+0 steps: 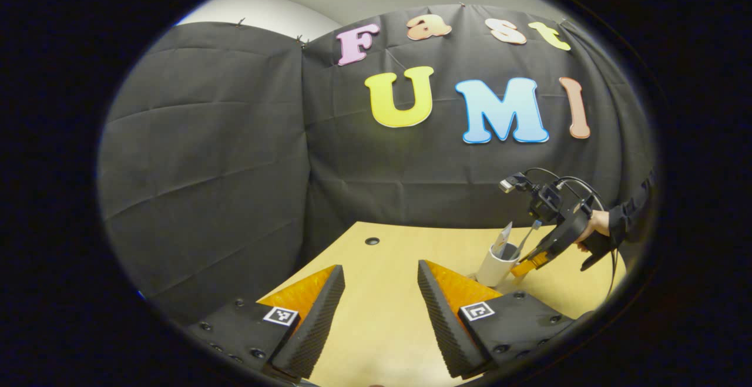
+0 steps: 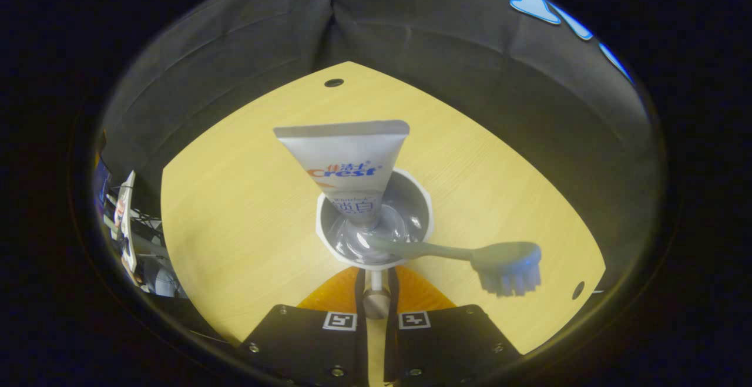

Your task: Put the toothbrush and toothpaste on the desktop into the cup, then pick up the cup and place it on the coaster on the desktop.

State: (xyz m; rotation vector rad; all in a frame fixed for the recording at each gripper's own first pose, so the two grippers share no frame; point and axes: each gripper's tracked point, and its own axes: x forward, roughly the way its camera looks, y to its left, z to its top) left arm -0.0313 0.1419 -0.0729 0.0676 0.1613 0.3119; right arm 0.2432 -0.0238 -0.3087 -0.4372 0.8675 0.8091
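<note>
Over at the table's (image 2: 235,211) right, the right gripper (image 2: 374,284) pinches the cup (image 2: 426,211) wall, toothpaste (image 2: 346,164) and toothbrush (image 2: 470,253) inside. Lift it straight so nothing tips; left gripper (image 1: 380,293) waits wide, holding nothing.

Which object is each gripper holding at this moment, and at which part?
The right gripper clamps the cup at its near rim wall. The left gripper is open, holding nothing.

— How many cups do you count on the desk?
— One cup (image 2: 375,222). It holds one toothpaste tube (image 2: 346,164) and one toothbrush (image 2: 470,258).
— And grippers?
— Two: the left gripper (image 1: 380,305) and the right gripper (image 1: 526,266), with one hand (image 1: 593,225) visible behind the far one.
— Holes in the desk (image 2: 235,199)?
— Two small round holes (image 2: 333,83), one at the back and one near the corner.
</note>
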